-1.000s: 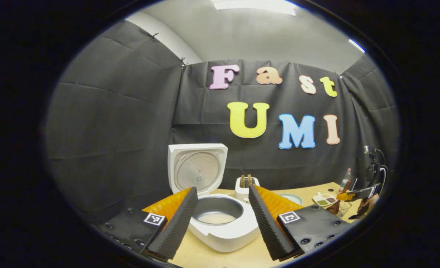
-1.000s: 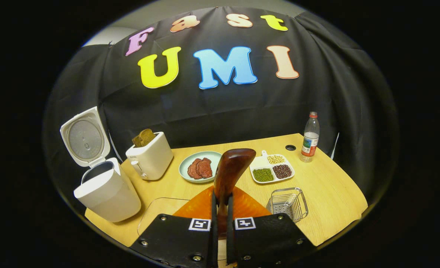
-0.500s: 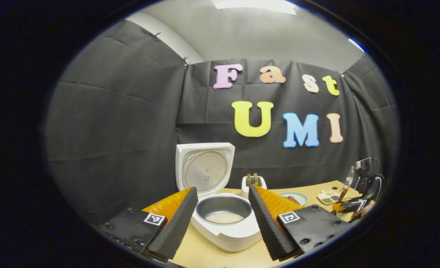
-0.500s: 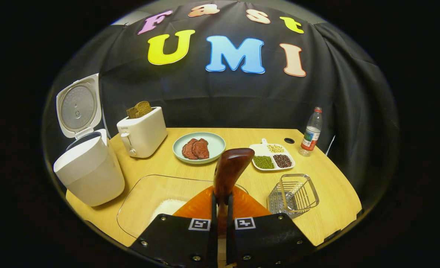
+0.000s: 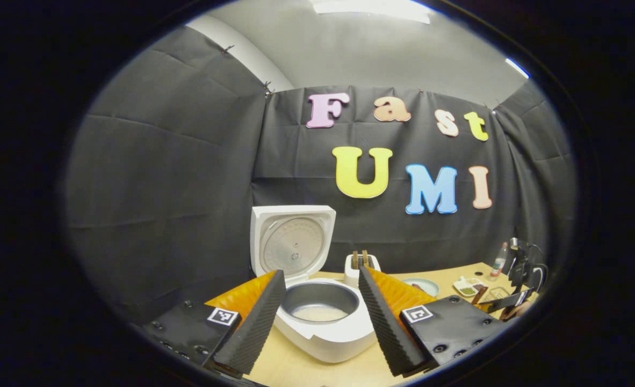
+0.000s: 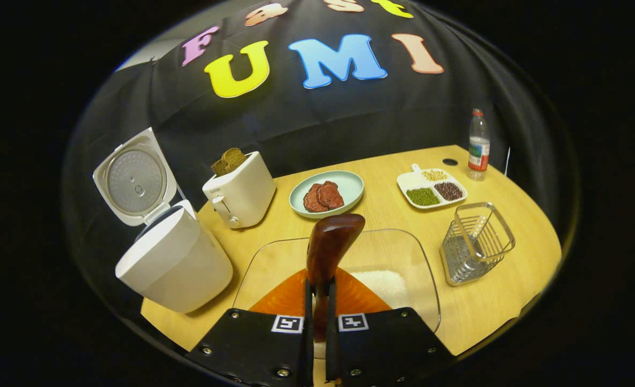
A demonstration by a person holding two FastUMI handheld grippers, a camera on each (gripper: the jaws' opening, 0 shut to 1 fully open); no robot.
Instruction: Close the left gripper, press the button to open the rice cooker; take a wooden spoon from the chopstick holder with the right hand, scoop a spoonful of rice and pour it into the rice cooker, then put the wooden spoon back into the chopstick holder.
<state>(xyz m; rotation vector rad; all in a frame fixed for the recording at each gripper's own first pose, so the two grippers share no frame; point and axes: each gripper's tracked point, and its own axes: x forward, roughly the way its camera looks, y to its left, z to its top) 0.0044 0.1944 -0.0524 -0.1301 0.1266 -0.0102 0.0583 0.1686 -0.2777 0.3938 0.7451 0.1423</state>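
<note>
The white rice cooker (image 5: pixel 325 336) stands open, its lid (image 5: pixel 293 242) upright and a little rice in the grey pot. My left gripper (image 5: pixel 320 279) hangs open in front of it, a finger on each side of the pot. My right gripper (image 6: pixel 318 301) is shut on the handle of the dark wooden spoon (image 6: pixel 331 244). The spoon's bowl points forward above the glass dish (image 6: pixel 274 258) that holds white rice (image 6: pixel 382 280). The wire chopstick holder (image 6: pixel 473 242) stands to the right of the dish. The right gripper (image 5: pixel 505 303) also shows far right in the left gripper view.
A white toaster (image 6: pixel 239 188) with bread stands behind the cooker (image 6: pixel 172 260). Farther back on the wooden table (image 6: pixel 511 279) are a plate of meat (image 6: pixel 325 193), a divided tray of beans (image 6: pixel 430 188) and a water bottle (image 6: pixel 477 145). Black cloth walls the booth.
My right gripper has carried the spoon forward and tilted down, so the glass dish with rice now lies right under the spoon. The left gripper has hardly moved.
</note>
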